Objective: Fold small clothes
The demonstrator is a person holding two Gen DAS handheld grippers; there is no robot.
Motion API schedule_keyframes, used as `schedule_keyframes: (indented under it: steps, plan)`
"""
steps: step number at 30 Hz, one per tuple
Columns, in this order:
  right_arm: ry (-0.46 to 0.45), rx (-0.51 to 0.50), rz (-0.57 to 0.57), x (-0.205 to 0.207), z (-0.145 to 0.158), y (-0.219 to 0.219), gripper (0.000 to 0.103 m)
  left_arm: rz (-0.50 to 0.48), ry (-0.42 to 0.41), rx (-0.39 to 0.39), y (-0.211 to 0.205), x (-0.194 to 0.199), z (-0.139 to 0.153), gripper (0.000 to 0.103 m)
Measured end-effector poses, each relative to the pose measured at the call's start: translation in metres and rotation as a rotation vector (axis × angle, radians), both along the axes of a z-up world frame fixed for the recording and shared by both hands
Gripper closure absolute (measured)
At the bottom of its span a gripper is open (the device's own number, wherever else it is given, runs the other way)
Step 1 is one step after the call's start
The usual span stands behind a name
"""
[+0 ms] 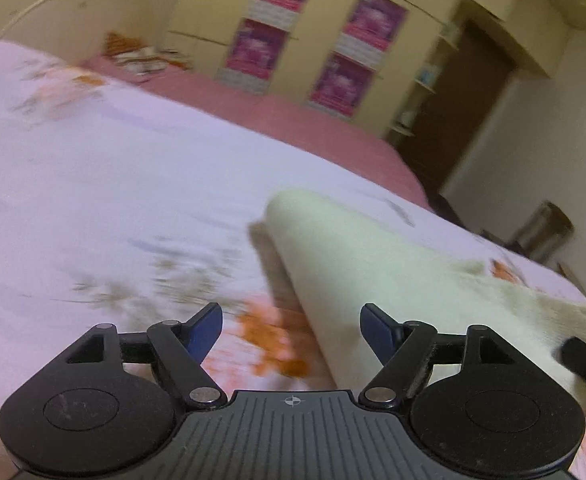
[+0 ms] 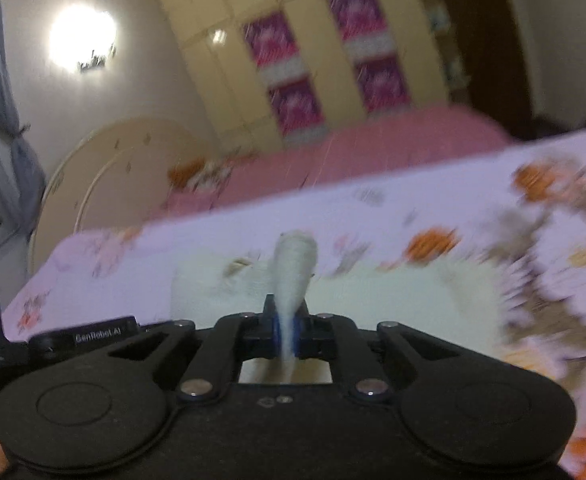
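1. Floral sheet covers the bed (image 1: 93,168); it is the landmark here, with a pink blanket (image 1: 293,120) at its far side.
2. The cream garment (image 1: 353,264) lies on the bed near its near edge. In the left view its long axis runs from a rounded far end back towards the camera's right.
3. Left tool (image 1: 291,330): released, jaws wide, empty, with the garment's folded edge just ahead on the bed.
4. Right tool (image 2: 289,334): clenched on a pinch of the garment, which stands up in a ridge between the pads.
5. Step, as I judge it: starting a fold. Next, the lifted edge must be carried across the garment and laid flat.
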State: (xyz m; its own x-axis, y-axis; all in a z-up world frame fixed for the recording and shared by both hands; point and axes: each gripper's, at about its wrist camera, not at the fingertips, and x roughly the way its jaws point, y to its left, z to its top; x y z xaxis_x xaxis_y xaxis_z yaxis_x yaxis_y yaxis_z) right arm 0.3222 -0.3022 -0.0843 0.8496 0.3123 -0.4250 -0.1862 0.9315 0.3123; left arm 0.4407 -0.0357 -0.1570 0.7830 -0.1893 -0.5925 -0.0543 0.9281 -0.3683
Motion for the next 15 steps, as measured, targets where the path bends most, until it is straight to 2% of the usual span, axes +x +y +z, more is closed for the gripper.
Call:
schedule_keyframes:
  steps: [3, 8, 11, 13, 14, 15]
  plan:
    - [0.01, 0.009, -0.093, -0.039, 0.0, -0.024, 0.096, -0.089, -0.001, 0.006, -0.028, -0.002, 0.001, 0.028]
    - [0.163, -0.006, -0.202, -0.089, -0.042, -0.045, 0.096, -0.182, 0.011, 0.031, -0.061, -0.011, -0.001, 0.028]
    - [0.204, -0.003, -0.207, -0.1, -0.054, -0.044, 0.096, -0.203, 0.032, 0.051, -0.066, -0.017, -0.004, 0.028]
    - [0.239, 0.025, -0.169, -0.097, -0.055, -0.047, 0.095, -0.213, 0.033, 0.067, -0.064, -0.019, -0.003, 0.027]
    - [0.238, 0.058, -0.164, -0.096, -0.052, -0.051, 0.088, -0.216, 0.034, 0.074, -0.063, -0.022, -0.002, 0.026]
    - [0.231, 0.089, -0.165, -0.096, -0.048, -0.056, 0.076, -0.216, 0.034, 0.081, -0.062, -0.023, -0.002, 0.025]
